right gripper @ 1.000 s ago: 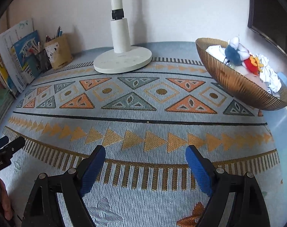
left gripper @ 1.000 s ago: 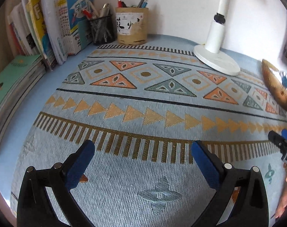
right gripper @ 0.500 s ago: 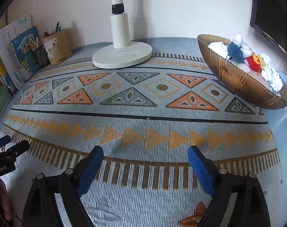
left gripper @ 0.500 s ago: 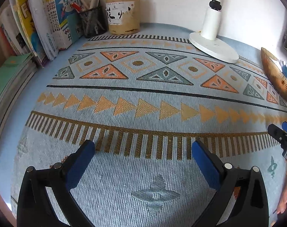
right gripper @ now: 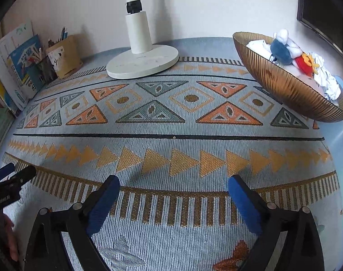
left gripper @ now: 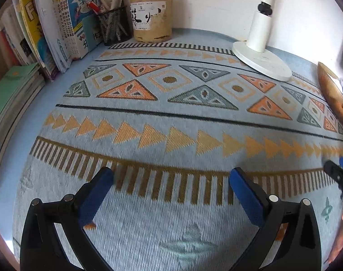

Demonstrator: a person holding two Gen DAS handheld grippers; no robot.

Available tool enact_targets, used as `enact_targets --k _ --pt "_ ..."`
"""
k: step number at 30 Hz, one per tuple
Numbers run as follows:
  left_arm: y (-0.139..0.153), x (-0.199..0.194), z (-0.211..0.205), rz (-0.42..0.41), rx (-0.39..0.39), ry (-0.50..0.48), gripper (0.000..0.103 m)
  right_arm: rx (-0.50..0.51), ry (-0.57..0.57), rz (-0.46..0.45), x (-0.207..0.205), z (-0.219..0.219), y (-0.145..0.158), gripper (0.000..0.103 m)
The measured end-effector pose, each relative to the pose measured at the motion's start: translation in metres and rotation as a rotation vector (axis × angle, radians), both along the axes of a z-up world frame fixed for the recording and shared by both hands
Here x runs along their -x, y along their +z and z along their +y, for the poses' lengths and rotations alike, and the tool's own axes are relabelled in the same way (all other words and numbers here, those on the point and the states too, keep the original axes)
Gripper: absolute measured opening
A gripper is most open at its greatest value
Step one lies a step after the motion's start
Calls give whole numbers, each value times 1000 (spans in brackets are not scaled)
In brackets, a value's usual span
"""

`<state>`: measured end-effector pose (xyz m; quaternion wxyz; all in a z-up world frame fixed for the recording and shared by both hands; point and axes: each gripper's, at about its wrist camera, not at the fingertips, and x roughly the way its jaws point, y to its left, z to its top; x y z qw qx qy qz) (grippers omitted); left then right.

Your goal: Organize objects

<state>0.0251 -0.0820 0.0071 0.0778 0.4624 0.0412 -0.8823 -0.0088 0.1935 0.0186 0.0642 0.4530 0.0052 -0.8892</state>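
While both tools are hovering over the patterned woven mat (left gripper: 171,117) that is covering the pale blue tabletop (left gripper: 56,90), the left claw (left gripper: 171,178) is standing wide, its blue pads (left gripper: 94,196) gripping nothing, and the right claw (right gripper: 173,185) is likewise spread wide and carrying nothing. Each claw is showing at the edge of the other's view: the right one at the far right of the left wrist view, the left one at the far left of the right wrist view, with part of a hand beneath it. At the back left, upright books (left gripper: 58,27) are leaning against the wall beside a flat stack of green-covered booklets (left gripper: 10,90). Just beside the books, a black mesh pen cup (left gripper: 113,29) is touching or nearly touching a tan cylindrical pen holder (left gripper: 151,18), both holding pens upright. A white lamp (right gripper: 142,52) is standing on its round base at the back middle, the base overlapping the mat's far edge. At the right, a ribbed bronze bowl (right gripper: 284,83) is resting on the mat's corner, well apart from both claws, and is holding a blue and white plush toy (right gripper: 282,47), a red and yellow toy (right gripper: 306,63) and crumpled white cloth or paper (right gripper: 327,79); which of these two cannot be told.
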Motion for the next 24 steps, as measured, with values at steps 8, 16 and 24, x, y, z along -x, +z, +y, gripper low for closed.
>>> enact_targets --k 8,16,24 --pt "-1 5 -4 23 3 48 103 -47 -5 -24 4 -3 -4 103" --pt "-1 6 -5 22 0 49 103 -53 -1 -24 4 -3 -6 103" --pt "0 7 -6 21 0 44 103 -55 -1 -25 5 -3 -6 103"
